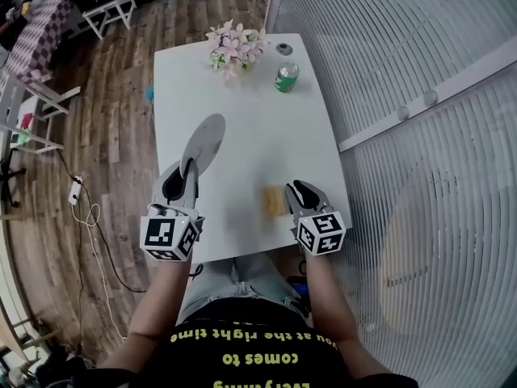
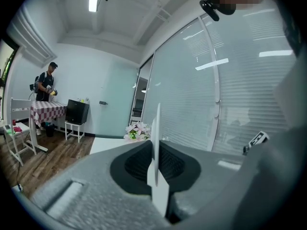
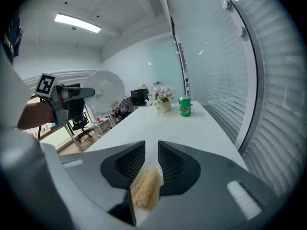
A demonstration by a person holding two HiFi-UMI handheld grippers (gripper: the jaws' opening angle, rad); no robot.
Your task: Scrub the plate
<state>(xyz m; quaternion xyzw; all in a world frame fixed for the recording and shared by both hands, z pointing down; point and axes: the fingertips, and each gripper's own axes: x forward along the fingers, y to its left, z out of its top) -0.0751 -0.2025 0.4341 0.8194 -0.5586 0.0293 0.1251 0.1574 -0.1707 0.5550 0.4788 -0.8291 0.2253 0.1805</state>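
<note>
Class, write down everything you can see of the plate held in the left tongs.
The plate is round, thin and plain white with a matte look; its material cannot be told. It is held up in the air, on edge and tilted, at the left side of the white table. The left tongs are shut on its lower rim. Nothing else touches it: the sponge in the right tongs is apart from it.
</note>
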